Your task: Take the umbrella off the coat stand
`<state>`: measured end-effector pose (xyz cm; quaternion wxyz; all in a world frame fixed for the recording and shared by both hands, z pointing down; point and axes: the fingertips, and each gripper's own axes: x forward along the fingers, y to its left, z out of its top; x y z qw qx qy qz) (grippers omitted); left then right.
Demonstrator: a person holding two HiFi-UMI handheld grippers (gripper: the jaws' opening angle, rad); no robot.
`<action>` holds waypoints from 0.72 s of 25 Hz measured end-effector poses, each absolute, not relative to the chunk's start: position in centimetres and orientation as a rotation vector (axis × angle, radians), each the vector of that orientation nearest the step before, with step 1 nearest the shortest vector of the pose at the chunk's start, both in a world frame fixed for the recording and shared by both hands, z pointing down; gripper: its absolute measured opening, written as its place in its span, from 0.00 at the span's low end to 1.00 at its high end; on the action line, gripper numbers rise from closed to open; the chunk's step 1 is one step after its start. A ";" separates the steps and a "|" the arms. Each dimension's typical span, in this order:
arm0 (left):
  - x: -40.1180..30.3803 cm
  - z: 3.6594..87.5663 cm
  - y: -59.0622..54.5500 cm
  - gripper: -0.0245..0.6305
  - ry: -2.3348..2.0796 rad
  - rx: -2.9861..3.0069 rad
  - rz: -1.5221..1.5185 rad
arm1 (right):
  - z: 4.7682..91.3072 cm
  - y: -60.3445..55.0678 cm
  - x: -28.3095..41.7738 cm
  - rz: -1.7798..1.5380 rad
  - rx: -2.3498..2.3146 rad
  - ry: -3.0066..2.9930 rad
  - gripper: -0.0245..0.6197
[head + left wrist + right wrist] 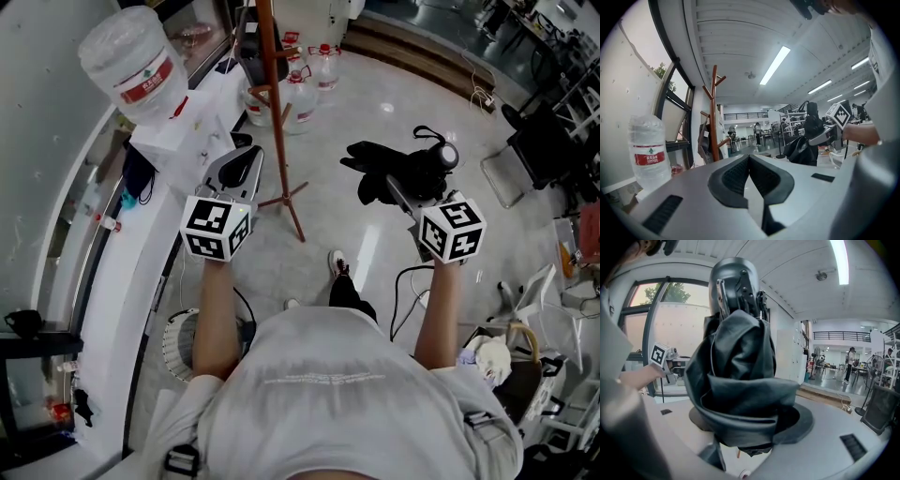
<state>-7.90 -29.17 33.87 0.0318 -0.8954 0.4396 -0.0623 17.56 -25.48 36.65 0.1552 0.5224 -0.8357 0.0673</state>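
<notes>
A folded black umbrella (394, 173) hangs clear of the brown wooden coat stand (274, 84), out over the floor to its right. My right gripper (405, 187) is shut on it. In the right gripper view the umbrella's (740, 362) dark fabric and grey handle fill the space between the jaws of the right gripper (745, 425). My left gripper (246, 155) is raised beside the stand's legs, shut with nothing in it. From the left gripper view its pads (736, 176) meet at the tips, with the coat stand (714, 117) ahead on the left and the umbrella (804, 147) on the right.
A large water bottle (131, 61) stands upside down on the white counter (178, 141) along the left wall. Water jugs (300, 94) sit on the floor by the stand, and a dark bag (705, 140) hangs on it. A fan (178, 342), cables and chairs (539, 141) lie around me.
</notes>
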 end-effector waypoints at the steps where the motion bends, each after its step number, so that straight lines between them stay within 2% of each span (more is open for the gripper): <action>1: -7.9 33.8 -29.0 0.06 1.354 -2.756 -0.193 | 36.7 -25.4 17.5 0.193 1.492 -2.395 0.50; 18: -8.4 34.1 -29.1 0.06 1.372 -2.757 -0.204 | 37.7 -26.2 16.4 0.191 1.421 -2.398 0.50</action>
